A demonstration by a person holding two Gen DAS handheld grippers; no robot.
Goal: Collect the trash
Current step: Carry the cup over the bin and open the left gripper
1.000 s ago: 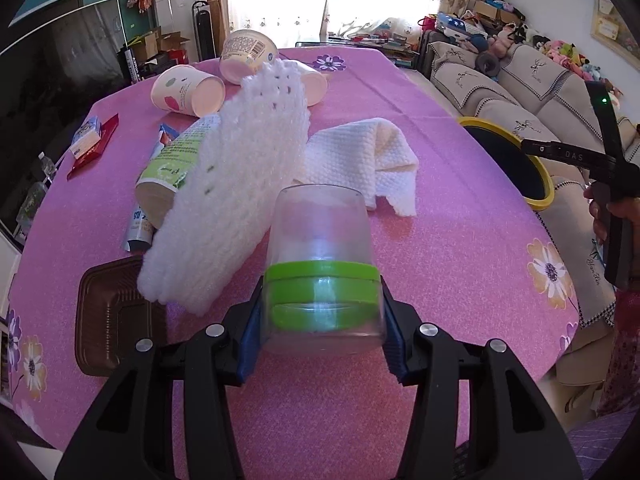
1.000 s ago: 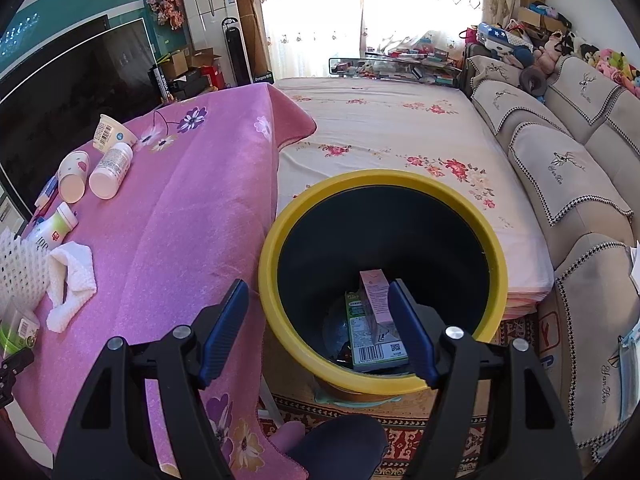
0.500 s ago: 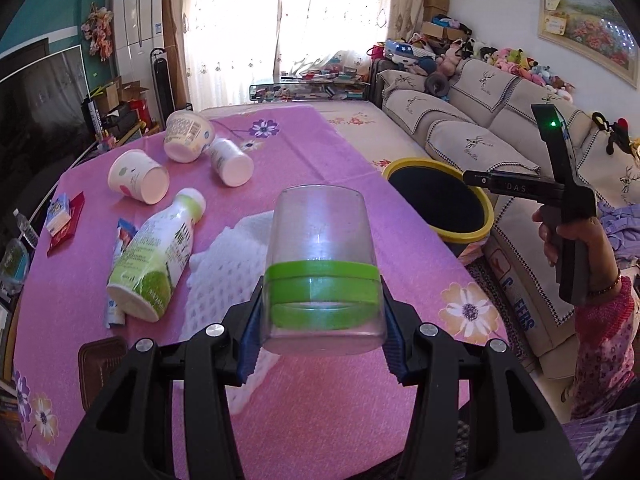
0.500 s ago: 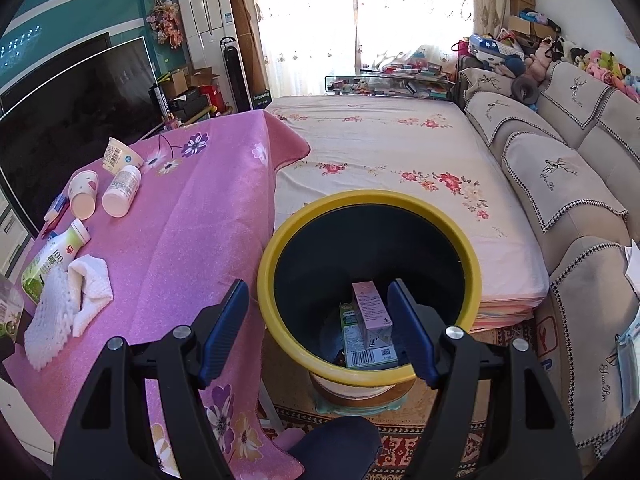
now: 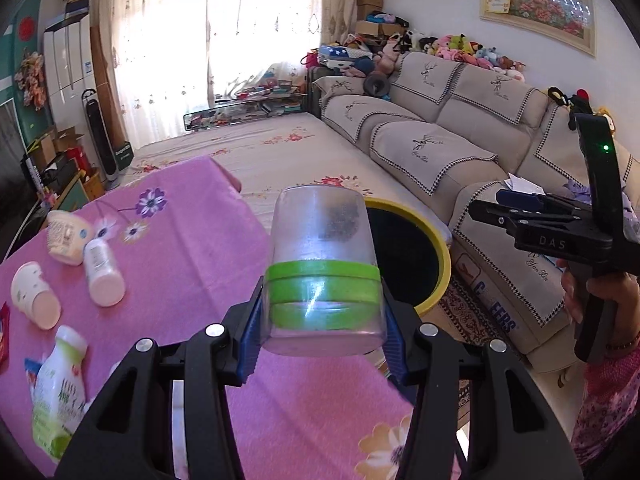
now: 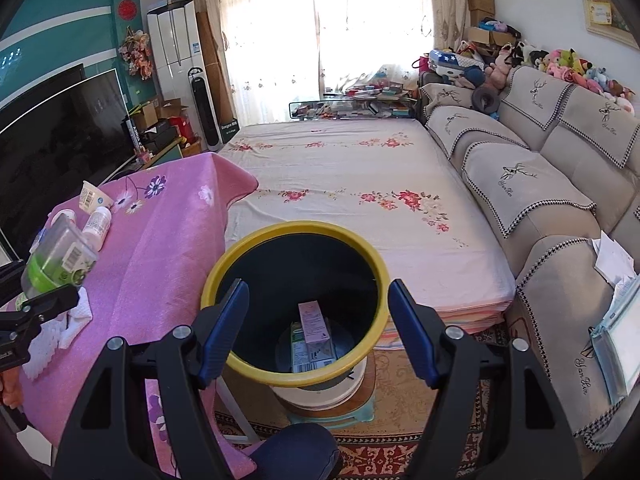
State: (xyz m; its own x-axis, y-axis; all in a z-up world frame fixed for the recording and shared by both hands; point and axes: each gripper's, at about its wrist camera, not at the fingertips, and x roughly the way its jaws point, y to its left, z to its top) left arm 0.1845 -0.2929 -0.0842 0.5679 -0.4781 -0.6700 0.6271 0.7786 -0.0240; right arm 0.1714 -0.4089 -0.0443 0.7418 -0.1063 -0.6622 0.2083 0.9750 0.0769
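To the left of our left gripper (image 5: pixel 322 330), on the pink tablecloth (image 5: pixel 192 264), lie the things not yet collected: a green-and-white bottle (image 5: pixel 60 396) nearest, then a paper cup (image 5: pixel 34 296) on its side, a small white bottle (image 5: pixel 102 272) and a tub (image 5: pixel 66 236) farther out. Between that gripper's blue pads sits the clear plastic jar (image 5: pixel 322 280) with a green band, clamped low on its body at the band. We judge it light, thin-walled and smooth, so a firm squeeze could dent it or let it slip; the banded waist, where the wall looks stiffest, seems the best place to hold it. Just ahead and to the right of the jar is the yellow-rimmed bin (image 5: pixel 434 240), its mouth open and dark; in the right wrist view a pink carton (image 6: pixel 312 322) and other packs lie at its bottom. The table edge lies between jar and bin, with free air above the rim, so the way over looks unobstructed. Farther right, our right gripper (image 6: pixel 316 330) holds nothing, its jaws standing wide just over the near rim of the bin. It could crowd the drop, so we would keep the two tools apart. Beyond it the sofa (image 6: pixel 560 208) closes that side.
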